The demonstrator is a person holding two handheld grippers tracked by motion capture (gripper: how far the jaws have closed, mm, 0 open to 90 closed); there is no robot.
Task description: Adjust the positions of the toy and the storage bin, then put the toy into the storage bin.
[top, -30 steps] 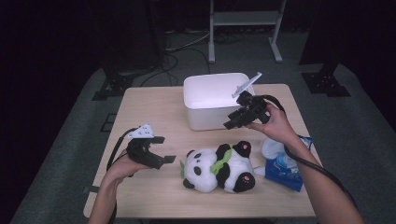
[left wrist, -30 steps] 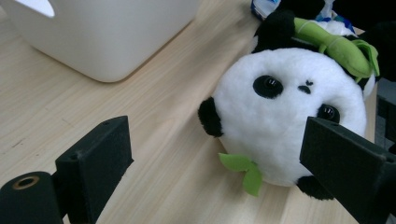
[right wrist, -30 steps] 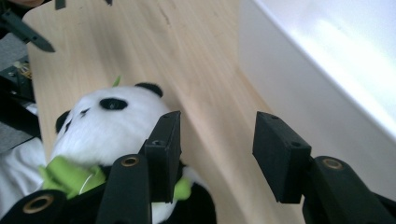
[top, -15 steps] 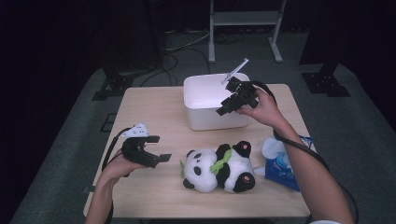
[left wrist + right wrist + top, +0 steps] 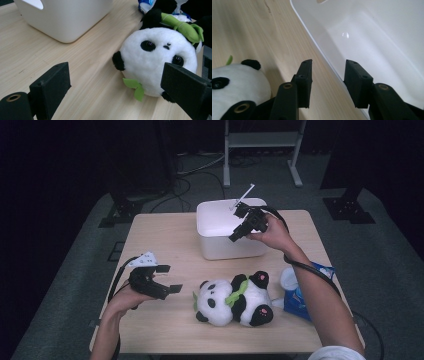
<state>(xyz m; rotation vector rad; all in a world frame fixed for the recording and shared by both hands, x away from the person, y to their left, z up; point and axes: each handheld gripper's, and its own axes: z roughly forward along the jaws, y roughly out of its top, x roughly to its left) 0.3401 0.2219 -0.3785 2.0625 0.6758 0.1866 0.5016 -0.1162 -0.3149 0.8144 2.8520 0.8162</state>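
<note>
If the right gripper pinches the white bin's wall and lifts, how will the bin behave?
The bin looks empty and thin-walled, so it is probably light. Its glossy plastic may slip between the pads. The right gripper straddles one rim, so a lift from there would likely tilt it.

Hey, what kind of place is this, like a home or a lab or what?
Most likely a lab or recording studio, not a home. A small wooden table stands alone on grey carpet with dark surroundings, cables run across the floor, and black equipment stand bases and a white metal frame sit behind it.
</note>
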